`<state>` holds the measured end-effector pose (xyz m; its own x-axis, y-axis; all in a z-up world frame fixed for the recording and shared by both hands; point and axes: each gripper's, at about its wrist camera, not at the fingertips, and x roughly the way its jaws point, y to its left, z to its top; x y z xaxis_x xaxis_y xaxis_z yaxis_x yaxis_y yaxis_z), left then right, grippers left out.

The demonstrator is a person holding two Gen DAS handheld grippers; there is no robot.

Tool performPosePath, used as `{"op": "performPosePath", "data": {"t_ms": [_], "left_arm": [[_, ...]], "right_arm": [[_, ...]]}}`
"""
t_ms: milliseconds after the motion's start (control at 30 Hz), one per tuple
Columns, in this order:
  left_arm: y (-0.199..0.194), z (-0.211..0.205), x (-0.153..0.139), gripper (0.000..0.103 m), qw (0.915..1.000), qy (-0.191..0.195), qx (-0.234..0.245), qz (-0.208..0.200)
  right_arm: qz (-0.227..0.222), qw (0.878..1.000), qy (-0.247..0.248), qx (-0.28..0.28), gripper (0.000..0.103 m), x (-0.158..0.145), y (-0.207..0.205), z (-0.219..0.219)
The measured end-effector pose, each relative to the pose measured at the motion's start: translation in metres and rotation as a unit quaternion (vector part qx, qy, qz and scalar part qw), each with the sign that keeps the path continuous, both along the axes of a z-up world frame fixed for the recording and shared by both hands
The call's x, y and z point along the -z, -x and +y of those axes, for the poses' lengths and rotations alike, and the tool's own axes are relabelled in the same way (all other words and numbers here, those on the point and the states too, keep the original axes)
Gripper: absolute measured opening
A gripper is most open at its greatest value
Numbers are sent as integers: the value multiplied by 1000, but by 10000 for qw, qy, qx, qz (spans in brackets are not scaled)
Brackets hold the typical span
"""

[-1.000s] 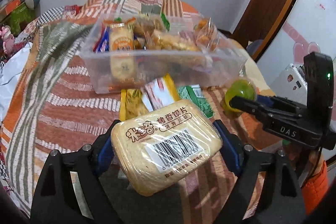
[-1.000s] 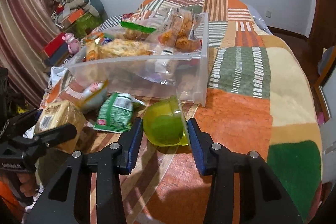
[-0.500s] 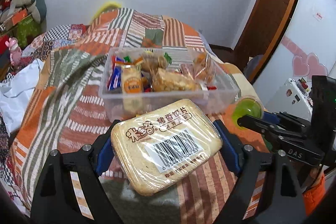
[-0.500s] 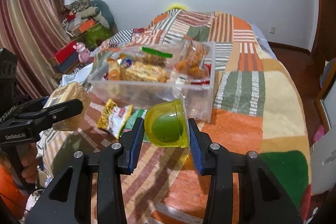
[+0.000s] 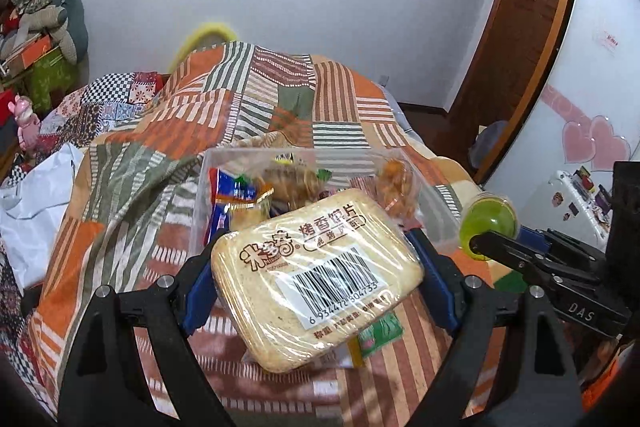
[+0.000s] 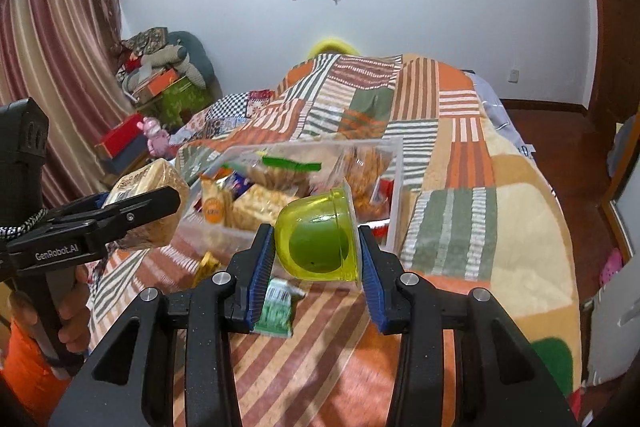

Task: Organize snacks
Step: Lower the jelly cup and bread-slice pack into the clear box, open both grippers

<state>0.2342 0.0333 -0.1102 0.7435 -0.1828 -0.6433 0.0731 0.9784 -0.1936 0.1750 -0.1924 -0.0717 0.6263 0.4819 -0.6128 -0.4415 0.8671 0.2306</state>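
Note:
My left gripper (image 5: 316, 279) is shut on a wrapped toast-slice pack (image 5: 312, 275) with a barcode label, held in the air in front of the clear snack bin (image 5: 200, 203). My right gripper (image 6: 318, 247) is shut on a green jelly cup (image 6: 316, 239), raised just short of the bin's near wall (image 6: 394, 211). In the left wrist view the jelly cup (image 5: 486, 227) and right gripper (image 5: 480, 249) show at right. In the right wrist view the toast pack (image 6: 154, 187) and left gripper (image 6: 160, 203) show at left. The bin holds several wrapped snacks.
A green snack packet (image 6: 274, 311) and a yellow packet (image 6: 208, 265) lie on the patchwork bedspread (image 6: 448, 219) in front of the bin. A white bag (image 5: 32, 211) lies at the bed's left. Boxes and toys (image 6: 160, 87) are stacked by the curtain. A person's hand (image 6: 68, 311) holds the left tool.
Both grippers have risen with their loads. The bin now sits lower and farther in each view, and its open top shows more. The loose packets have dropped towards the frames' bottoms.

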Motion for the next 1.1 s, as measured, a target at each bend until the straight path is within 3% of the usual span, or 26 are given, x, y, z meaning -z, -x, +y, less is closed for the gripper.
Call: {"op": "performPosePath", "data": {"t_ms": [733, 1100], "left_arm": [[-89, -40, 32, 86, 9979, -462, 322, 312], [-110, -45, 46, 86, 9972, -508, 236, 501]], "right_arm": [[476, 9988, -96, -53, 38, 28, -50, 6], [425, 9988, 252, -59, 39, 32, -48, 12]]}}
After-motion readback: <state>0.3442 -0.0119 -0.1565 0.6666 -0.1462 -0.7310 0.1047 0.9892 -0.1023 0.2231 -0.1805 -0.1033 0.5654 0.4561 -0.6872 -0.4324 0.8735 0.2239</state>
